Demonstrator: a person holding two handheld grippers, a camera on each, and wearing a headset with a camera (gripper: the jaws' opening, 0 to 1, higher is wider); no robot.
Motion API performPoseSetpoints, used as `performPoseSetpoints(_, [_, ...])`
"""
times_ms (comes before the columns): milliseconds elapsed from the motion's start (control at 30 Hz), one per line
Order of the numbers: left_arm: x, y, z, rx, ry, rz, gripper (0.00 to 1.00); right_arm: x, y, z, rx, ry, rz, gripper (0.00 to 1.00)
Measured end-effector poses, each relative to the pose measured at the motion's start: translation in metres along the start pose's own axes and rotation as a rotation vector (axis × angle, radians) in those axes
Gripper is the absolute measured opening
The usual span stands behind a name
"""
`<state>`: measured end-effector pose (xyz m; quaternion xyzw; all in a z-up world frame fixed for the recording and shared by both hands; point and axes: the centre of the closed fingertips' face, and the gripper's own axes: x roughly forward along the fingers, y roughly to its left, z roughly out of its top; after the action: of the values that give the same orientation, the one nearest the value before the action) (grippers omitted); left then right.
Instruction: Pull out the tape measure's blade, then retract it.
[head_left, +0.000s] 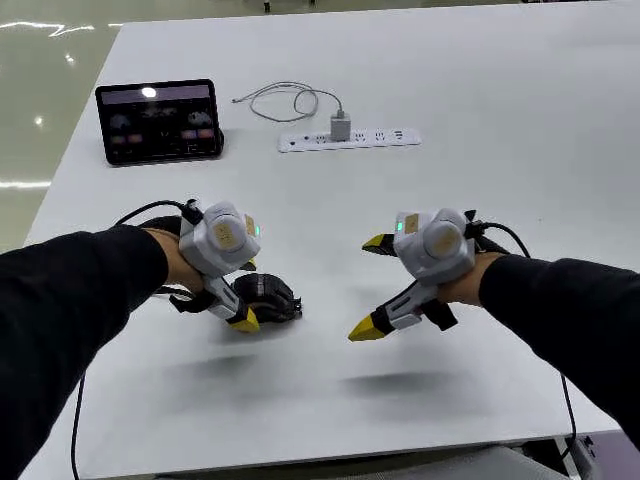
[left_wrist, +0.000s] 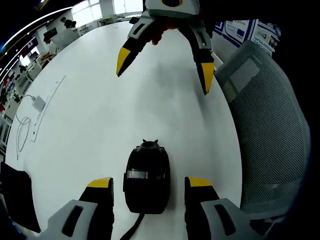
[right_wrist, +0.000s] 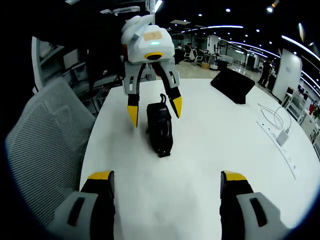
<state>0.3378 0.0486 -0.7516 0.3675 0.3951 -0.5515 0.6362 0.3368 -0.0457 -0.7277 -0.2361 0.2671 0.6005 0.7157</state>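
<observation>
Tape measure, black case, lies on white worktop right between the L gripper jaws. L jaws: moderately open, one yellow tip either side of case, thin strip of worktop showing on both sides → straddling, not clamped yet. Case long axis runs approx along the jaws' own fwd direction. Far end of case has small nub, pointing away from L jaws and toward R gripper. Prob. the blade tab, too small to confirm. Dark cord trails from near end back toward root of L jaws.

R jaws: wide apart, nothing held. In R gripper view the case sits straight ahead, roughly centred betw. the two tips but well beyond them, one end facing R jaws. So the two grippers face each other w/ case betw. them, L much nearer.

Judgement: step in hand = securing the case w/ L. Pull not begun, no blade out. Key relation for next move: case axis lines up w/ the line from L jaws to R jaws, so once L closes on the case sides, R can come straight in on the end nearest it and draw along that axis. R would need to narrow a lot for a thin tab. Risks: case slides on smooth worktop if L grip is loose; blade snaps back on release.

Well apart from both jaws, off to one side: power strip, tablet.
</observation>
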Motion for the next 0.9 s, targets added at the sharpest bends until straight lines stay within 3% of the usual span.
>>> performPoseSetpoints(100, [0.005,0.002,0.002,0.007,-0.001,-0.011,0.46,0.01,-0.001,0.003,-0.021,0.025,0.01,0.82])
performPoseSetpoints(167, [0.009,0.002,-0.001,0.03,0.021,-0.01,0.4,0.016,-0.001,0.006,-0.029,0.035,0.022,0.8])
performPoseSetpoints(200, [0.009,0.007,-0.003,0.056,0.038,0.019,0.33,0.019,-0.001,0.006,-0.037,0.042,0.027,0.79])
performPoseSetpoints(367, [0.01,0.006,-0.002,0.045,0.017,0.001,0.33,0.028,-0.003,0.012,-0.045,0.046,0.033,0.72])
performPoseSetpoints(500, [0.01,0.004,-0.002,0.049,0.025,0.002,0.33,0.036,0.0,0.016,-0.058,0.035,0.047,0.64])
performPoseSetpoints(700, [0.011,0.004,-0.003,0.055,0.033,0.001,0.32,0.051,0.006,0.008,-0.09,0.062,0.074,0.52])
performPoseSetpoints(900, [0.01,0.004,-0.003,0.024,0.023,0.005,0.32,0.068,0.014,0.003,-0.104,0.08,0.106,0.41])
